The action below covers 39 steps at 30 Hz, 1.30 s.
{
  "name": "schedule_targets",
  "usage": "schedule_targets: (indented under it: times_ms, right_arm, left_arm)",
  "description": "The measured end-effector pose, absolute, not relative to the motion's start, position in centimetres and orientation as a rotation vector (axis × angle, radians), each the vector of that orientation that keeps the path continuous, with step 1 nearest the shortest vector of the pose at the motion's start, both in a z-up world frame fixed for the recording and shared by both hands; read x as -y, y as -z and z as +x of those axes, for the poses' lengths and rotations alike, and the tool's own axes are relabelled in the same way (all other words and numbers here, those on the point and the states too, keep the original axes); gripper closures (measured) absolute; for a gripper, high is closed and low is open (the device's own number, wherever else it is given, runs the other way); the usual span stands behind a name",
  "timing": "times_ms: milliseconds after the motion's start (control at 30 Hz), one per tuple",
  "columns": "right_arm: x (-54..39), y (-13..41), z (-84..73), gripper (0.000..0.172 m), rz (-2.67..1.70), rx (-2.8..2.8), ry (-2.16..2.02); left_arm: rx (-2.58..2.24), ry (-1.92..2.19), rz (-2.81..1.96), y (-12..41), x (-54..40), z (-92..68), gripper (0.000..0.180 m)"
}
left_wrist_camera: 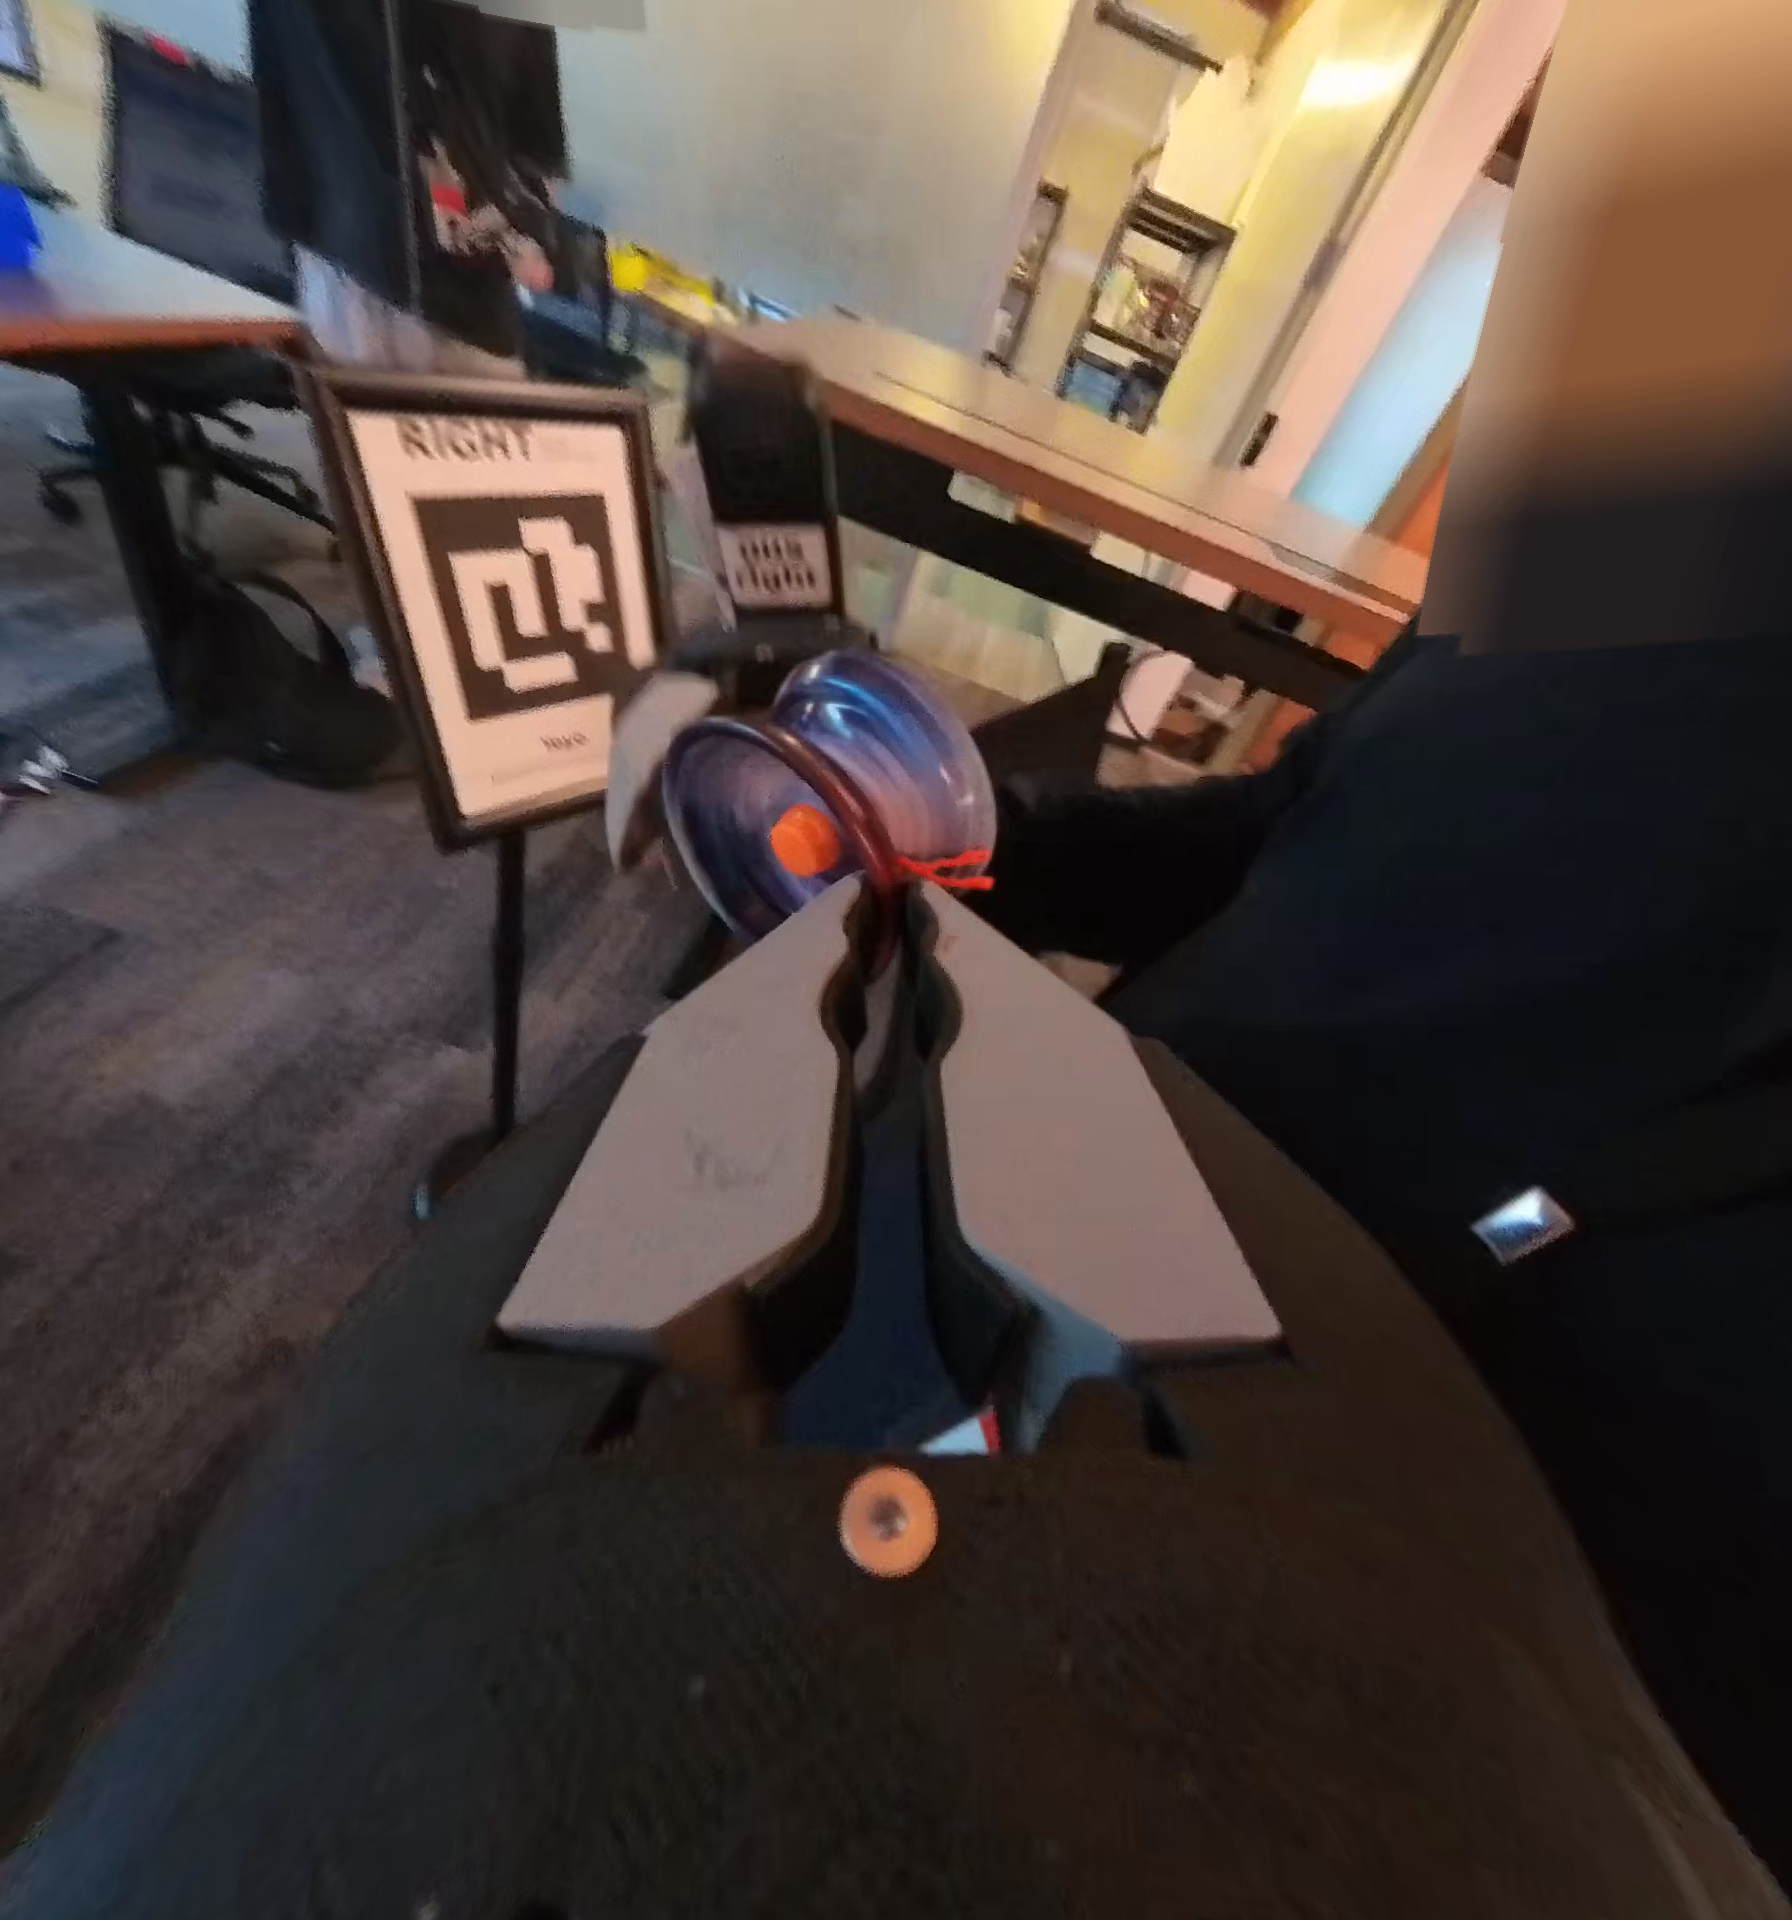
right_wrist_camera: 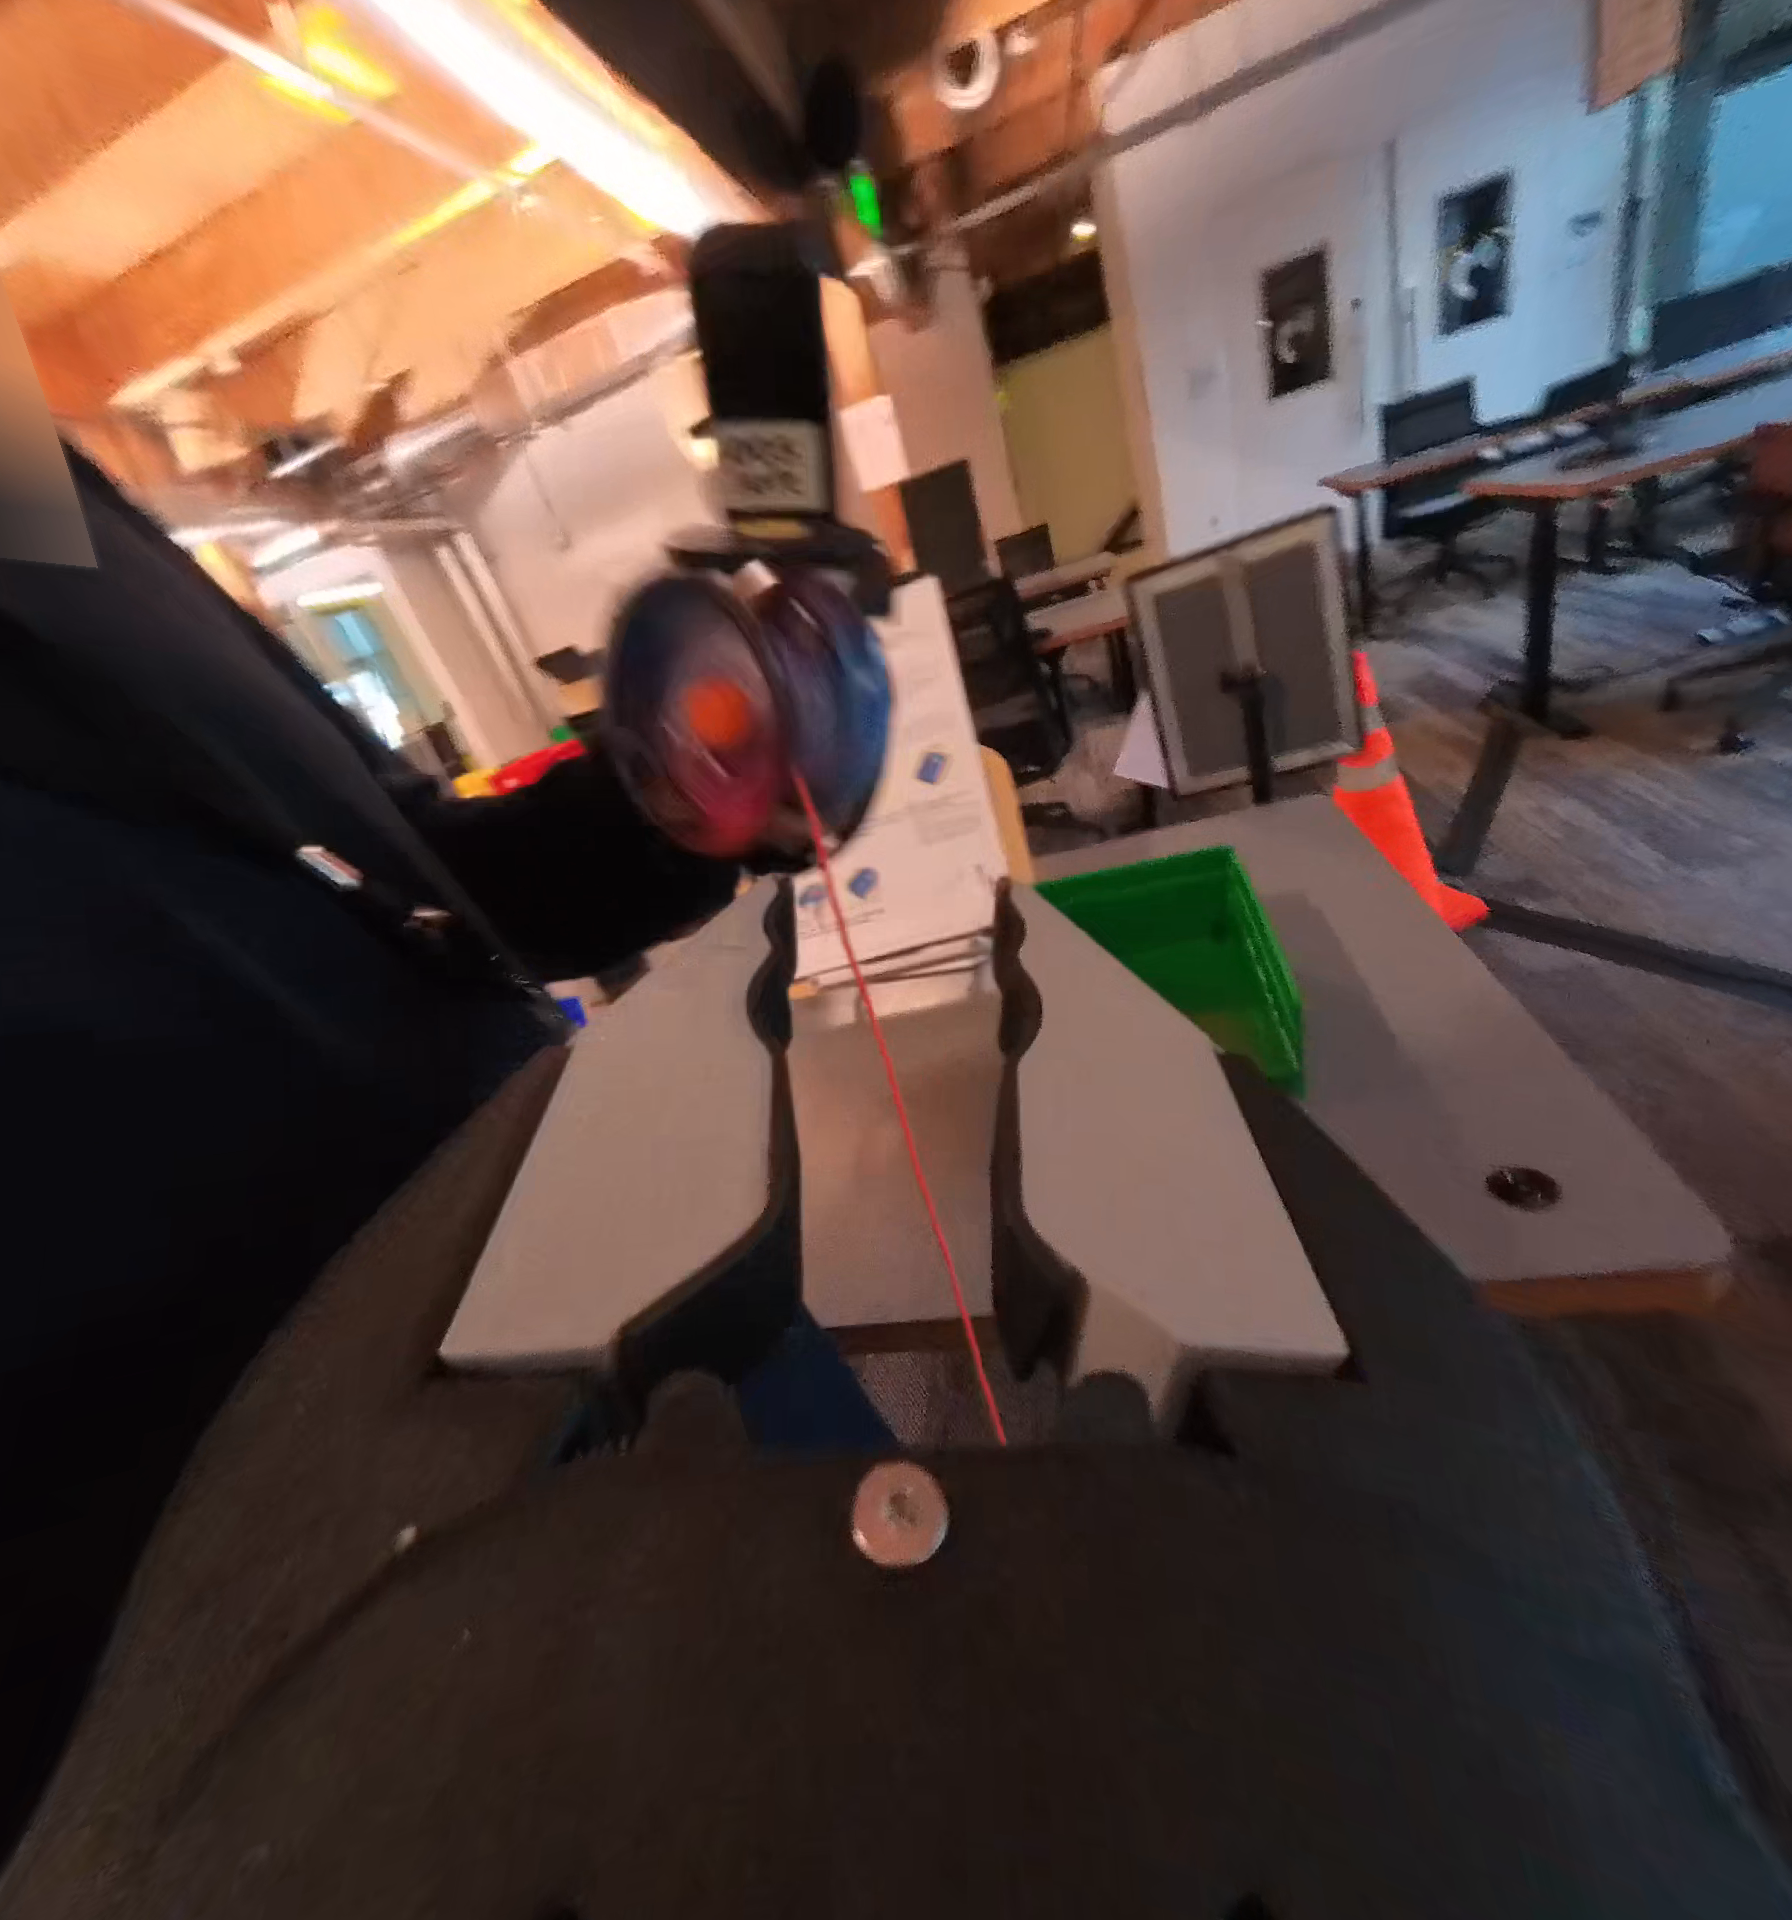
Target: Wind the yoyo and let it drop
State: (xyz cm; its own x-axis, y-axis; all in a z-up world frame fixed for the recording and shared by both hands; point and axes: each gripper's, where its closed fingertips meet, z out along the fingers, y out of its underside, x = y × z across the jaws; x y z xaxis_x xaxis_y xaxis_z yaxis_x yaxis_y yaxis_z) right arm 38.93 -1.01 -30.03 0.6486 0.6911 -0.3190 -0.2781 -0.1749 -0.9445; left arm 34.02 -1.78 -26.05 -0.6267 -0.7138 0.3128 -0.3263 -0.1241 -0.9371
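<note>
I am pinching the light, slick blue yoyo's point(left_wrist_camera: 830, 790) red string point(left_wrist_camera: 939, 871) in my clenched left gripper point(left_wrist_camera: 884, 914) at mid-frame, my right gripper point(right_wrist_camera: 897, 914) gaping, string point(right_wrist_camera: 902, 1122) running loose between its fingers.

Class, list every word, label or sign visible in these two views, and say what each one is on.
I name the carriers only and do not copy their wording.
Framed white sign on a black stand: bold heading, black square marker, small caption.
Small white tag with black pattern: blurred.
White printed sheet with blue icons: too small to read.
Dark wall posters: blurred.
</note>
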Motion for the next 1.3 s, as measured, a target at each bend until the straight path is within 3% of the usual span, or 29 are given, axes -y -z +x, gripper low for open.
schedule_targets:
  times_ms: [167,200,433,667,800,933,1033,1167,1300]
  right_arm:
    - [-1.5,35.4,36.7,0.153,-1.784,0.310,-0.823]
    - [-1.8,35.7,36.4,0.170,-1.808,0.307,-0.801]
    - [0.3,33.5,32.9,0.172,-1.825,0.428,-0.980]
    - [1.8,29.2,30.8,0.172,-1.628,0.360,-1.354]
    - [2.1,27.5,33.2,0.172,-1.654,0.395,-1.207]
    - [0.1,27.9,38.9,0.172,-1.849,0.455,-0.728]
    - [-1.4,30.4,40.4,0.172,-1.959,0.495,-0.517]
    - [-1.5,32.5,36.3,0.172,-1.886,0.555,-0.631]
    - [0.4,30.9,31.6,0.172,-1.657,0.583,-0.868]
  left_arm:
    - [-1.736,1.600,-1.169,25.5,0.2,36.1,0.179]
    - [-1.728,1.556,-1.180,25.7,-0.1,36.3,0.179]
    - [-1.684,1.056,-1.281,29.2,-4.7,36.9,0.179]
    - [-1.725,0.916,-1.272,31.0,-5.3,36.4,0.179]
    - [-1.914,0.857,-1.196,33.5,-3.5,35.4,0.179]
    - [-2.050,1.034,-1.140,34.2,-0.4,34.0,0.179]
    - [-2.037,1.315,-1.048,31.5,2.3,33.2,0.179]
    - [-1.871,1.528,-0.988,26.8,2.9,33.6,0.179]
    - [-1.693,1.583,-1.036,24.4,1.1,34.6,0.180]
